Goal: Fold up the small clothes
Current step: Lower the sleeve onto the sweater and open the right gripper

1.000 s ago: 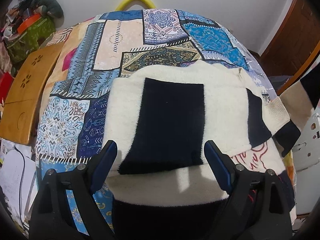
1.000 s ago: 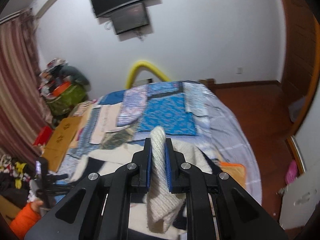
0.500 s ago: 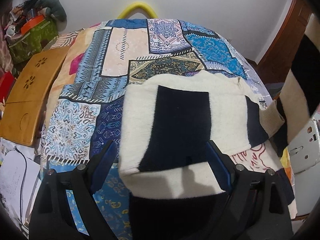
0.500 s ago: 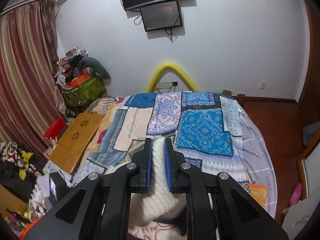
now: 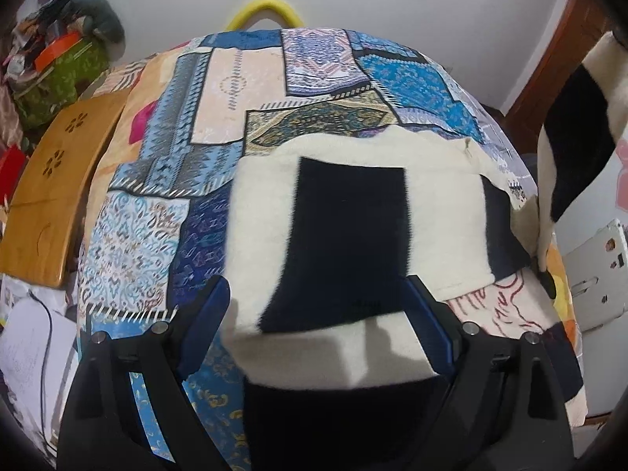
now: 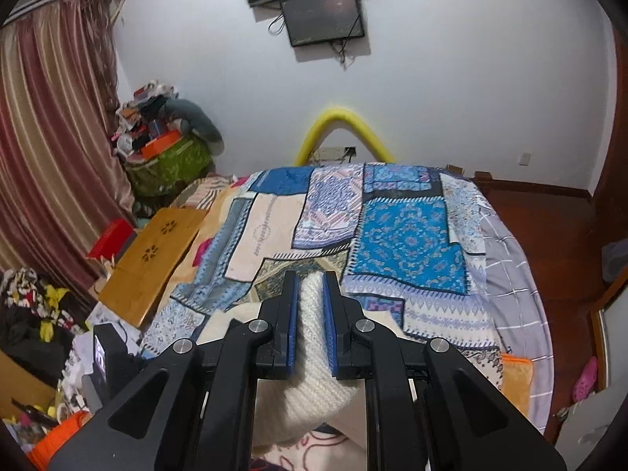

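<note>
only my left wrist view shows the sweater spread flat on the bed, cream with black blocks, one sleeve lifted at the right. my left gripper hangs over it, jaws spread wide, empty. my right wrist view shows the right gripper pinching the cream cuff; a green bin holds heaped clutter.

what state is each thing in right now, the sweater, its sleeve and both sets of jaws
sweater: lying partly folded on the quilt
sleeve: lifted off the bed
right gripper: jaws shut on the sleeve's cuff
left gripper: jaws open, holding nothing
</note>
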{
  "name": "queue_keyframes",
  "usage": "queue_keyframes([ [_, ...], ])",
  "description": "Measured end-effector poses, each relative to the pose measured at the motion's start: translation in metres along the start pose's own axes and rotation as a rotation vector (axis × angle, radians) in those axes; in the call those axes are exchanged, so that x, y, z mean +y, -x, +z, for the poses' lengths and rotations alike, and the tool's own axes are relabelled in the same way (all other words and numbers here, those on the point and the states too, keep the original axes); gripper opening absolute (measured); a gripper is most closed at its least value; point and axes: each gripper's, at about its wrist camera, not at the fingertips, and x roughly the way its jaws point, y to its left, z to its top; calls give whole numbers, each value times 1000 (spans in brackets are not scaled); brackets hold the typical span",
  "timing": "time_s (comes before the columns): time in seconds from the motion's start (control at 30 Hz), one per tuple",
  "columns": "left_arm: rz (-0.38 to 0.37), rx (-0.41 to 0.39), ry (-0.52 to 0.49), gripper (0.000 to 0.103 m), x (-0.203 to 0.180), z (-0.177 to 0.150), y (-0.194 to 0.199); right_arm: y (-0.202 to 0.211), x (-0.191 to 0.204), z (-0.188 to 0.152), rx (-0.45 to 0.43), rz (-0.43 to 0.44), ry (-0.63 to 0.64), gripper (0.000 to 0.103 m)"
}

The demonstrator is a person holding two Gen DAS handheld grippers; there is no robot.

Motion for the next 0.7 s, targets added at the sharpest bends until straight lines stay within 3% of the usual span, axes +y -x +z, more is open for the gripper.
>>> queue_keyframes([
  [0.17,-17,21,-74,89,-46,19,-13,38,-32,7,-65,-9,-50,11],
  [0.37,-50,81,-209,89,-132,42,-48,96,-75,6,-130,-68,-93,11],
  [0.5,-91,151,-245,89,-188,47,-78,121,-94,4,-147,-115,-102,11],
  [0.7,-65,171,-370,89,-250,45,-100,138,-107,7,-163,-145,-105,11],
])
